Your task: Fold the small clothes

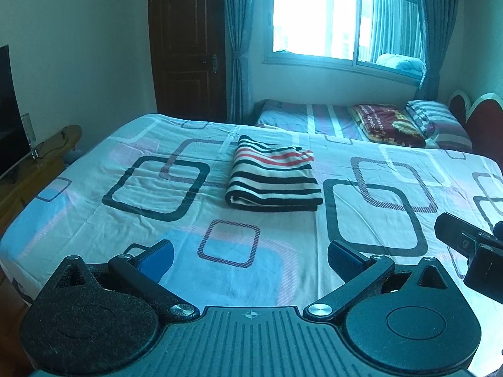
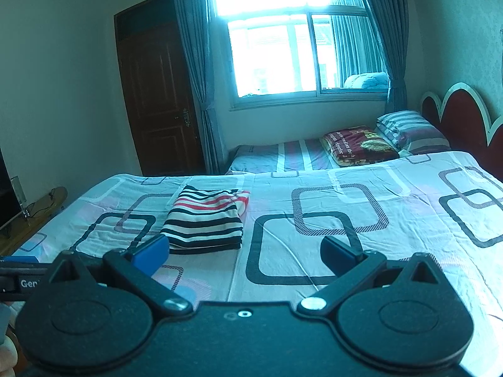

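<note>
The right gripper [image 1: 471,251] is cut off by the left wrist view's right edge, its fingertips out of frame. Print on the red blanket [image 2: 358,144] is too small to read. The dark screen [image 1: 9,110] is cropped at the left edge.

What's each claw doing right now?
Left claw: open, holding nothing.
Right claw: open, holding nothing, short of the folded striped garment.

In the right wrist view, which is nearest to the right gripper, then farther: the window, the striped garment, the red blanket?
From the right gripper:
1. Striped garment, folded on the bed, just ahead, left.
2. Red blanket, on the far bed, right.
3. Window, on the back wall.
</note>
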`<state>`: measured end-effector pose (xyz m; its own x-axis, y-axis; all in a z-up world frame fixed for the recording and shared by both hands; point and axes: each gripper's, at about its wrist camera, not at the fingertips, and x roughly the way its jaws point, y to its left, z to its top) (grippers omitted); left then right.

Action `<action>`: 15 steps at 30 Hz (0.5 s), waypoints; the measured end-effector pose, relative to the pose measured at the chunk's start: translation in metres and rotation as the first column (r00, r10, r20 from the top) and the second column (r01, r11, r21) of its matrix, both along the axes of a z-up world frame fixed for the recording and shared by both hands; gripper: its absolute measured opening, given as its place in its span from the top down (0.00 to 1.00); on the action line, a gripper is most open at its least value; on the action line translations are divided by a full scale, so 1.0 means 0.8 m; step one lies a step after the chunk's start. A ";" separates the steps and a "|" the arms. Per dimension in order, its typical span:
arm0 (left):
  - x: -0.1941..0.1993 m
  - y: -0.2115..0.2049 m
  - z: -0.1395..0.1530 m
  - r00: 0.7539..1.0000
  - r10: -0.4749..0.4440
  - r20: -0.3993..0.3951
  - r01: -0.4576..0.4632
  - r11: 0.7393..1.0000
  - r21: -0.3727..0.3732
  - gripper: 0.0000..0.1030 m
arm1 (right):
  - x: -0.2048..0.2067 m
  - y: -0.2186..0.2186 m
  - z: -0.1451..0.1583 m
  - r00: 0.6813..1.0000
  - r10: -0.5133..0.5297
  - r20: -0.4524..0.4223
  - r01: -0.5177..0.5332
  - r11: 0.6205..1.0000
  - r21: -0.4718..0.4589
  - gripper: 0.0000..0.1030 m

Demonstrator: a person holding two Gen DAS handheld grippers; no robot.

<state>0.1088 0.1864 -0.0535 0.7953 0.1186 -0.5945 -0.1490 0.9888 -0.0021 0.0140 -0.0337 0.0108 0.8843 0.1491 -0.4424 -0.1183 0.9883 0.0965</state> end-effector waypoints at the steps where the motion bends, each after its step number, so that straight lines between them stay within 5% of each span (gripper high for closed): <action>1: -0.001 0.001 0.000 1.000 -0.001 -0.001 0.001 1.000 0.000 0.00 | -0.001 0.001 0.001 1.000 -0.001 0.002 0.001 1.000 -0.002 0.01; 15: -0.006 0.009 0.001 1.000 0.000 0.003 0.000 1.000 -0.004 0.00 | -0.004 0.013 0.000 1.000 0.007 0.002 -0.007 1.000 -0.003 0.01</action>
